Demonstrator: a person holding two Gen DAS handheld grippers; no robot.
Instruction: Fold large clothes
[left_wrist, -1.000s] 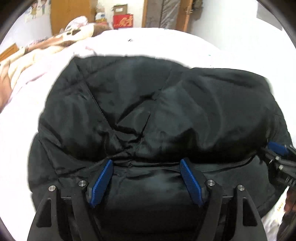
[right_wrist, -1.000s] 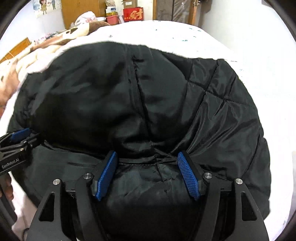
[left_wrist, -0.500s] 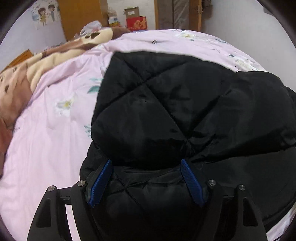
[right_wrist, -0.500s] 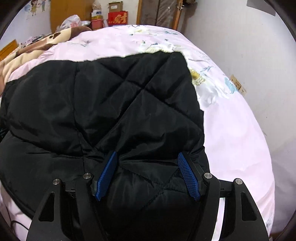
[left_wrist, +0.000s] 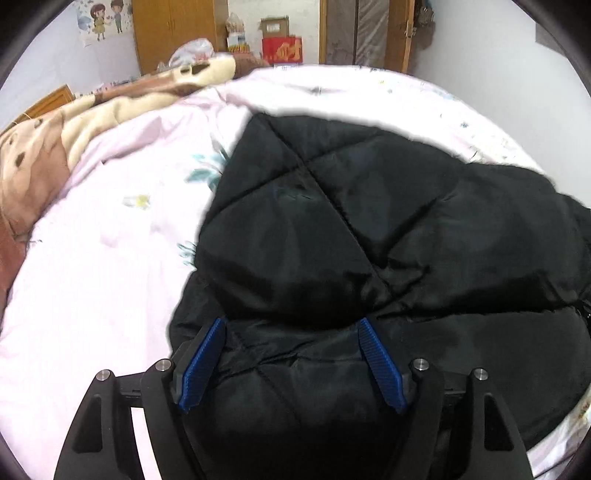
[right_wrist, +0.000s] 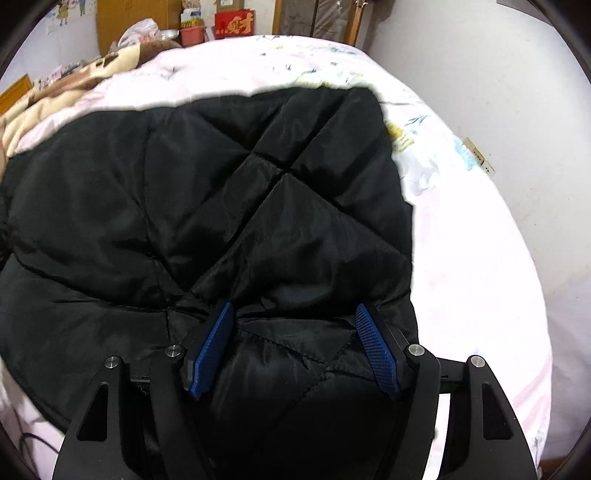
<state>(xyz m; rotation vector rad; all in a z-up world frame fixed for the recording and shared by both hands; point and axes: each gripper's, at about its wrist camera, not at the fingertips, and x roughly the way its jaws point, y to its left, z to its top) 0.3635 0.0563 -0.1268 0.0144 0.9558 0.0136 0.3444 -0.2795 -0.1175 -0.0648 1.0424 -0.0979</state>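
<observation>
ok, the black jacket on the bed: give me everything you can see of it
The black jacket is a puffy padded garment with diamond quilting stitched across a slightly shiny, smooth shell. It lies bunched on the pink floral bedspread, one quilted layer doubled over another nearer the cameras. A thick fold of it fills the left claw, and another fills the right claw, blue pads against the cloth on both sides. No sleeves, collar or zip can be told apart.

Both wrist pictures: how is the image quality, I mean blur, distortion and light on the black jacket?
Left wrist view: motion blur softens the jacket edge and the pink bedsheet; fisheye bends the bed round. Right wrist view: sharper, the quilting seams on the jacket read clearly; corners are dark from the lens rim. In both, the black fabric swallows detail and the sheet is nearly overexposed.
</observation>
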